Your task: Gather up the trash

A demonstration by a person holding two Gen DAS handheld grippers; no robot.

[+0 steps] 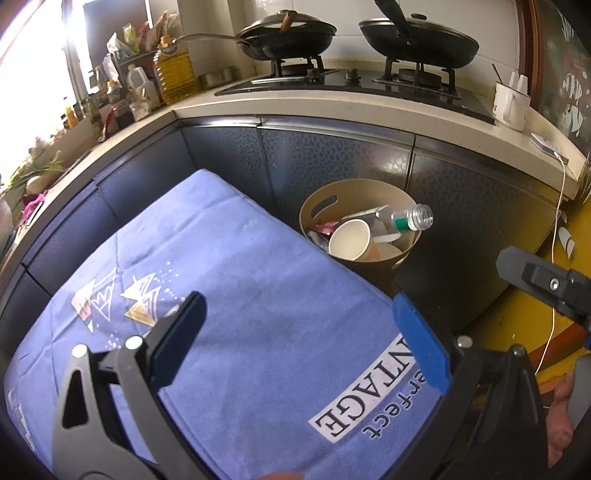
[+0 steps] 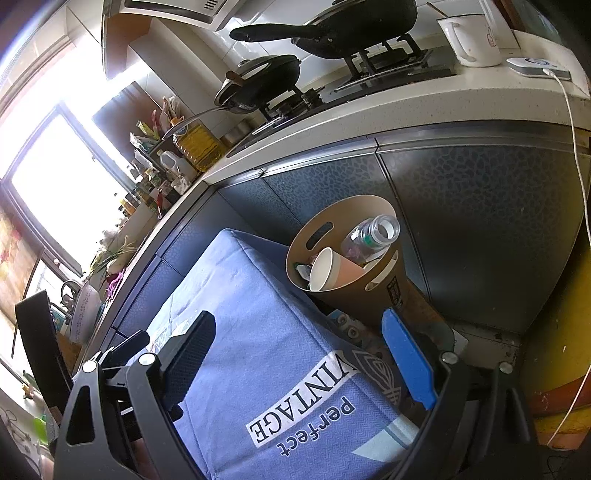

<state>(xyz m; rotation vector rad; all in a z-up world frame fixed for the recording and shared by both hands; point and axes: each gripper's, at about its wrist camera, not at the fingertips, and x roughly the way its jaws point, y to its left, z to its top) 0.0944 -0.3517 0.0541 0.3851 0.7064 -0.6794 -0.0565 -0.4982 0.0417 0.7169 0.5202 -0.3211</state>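
Both grippers are sitting right under my cameras, and I am seeing each one spread wide with nothing between its fingers. On my left gripper (image 1: 299,336) I am looking past a black finger and a blue-padded finger, both hanging over a blue cloth (image 1: 236,295) printed with the words "perfect VINTAGE". On my right gripper (image 2: 299,354) I am seeing the same pair of fingers, also parted and empty, over the same cloth (image 2: 258,332).

I am watching the trash, which is lying in a tan bin (image 1: 369,192) standing on the floor just beyond the far corner of the cloth, against the dark cabinet doors (image 1: 332,158). Inside the bin I am picking out a paper cup (image 1: 349,240) lying on its side with its mouth toward me, and a clear plastic bottle (image 1: 410,218) with no cap, whose neck is poking over the rim. In the right view the bin (image 2: 317,229), cup (image 2: 321,269) and bottle (image 2: 373,232) are showing the same way.

Above the cabinets I am seeing two black pans (image 1: 291,33) sitting on a gas stove (image 1: 332,79), a white mug (image 1: 511,105) near the counter's right end, and a yellow oil bottle (image 1: 173,72) toward the window. A white cable (image 1: 554,258) is hanging down from the counter.
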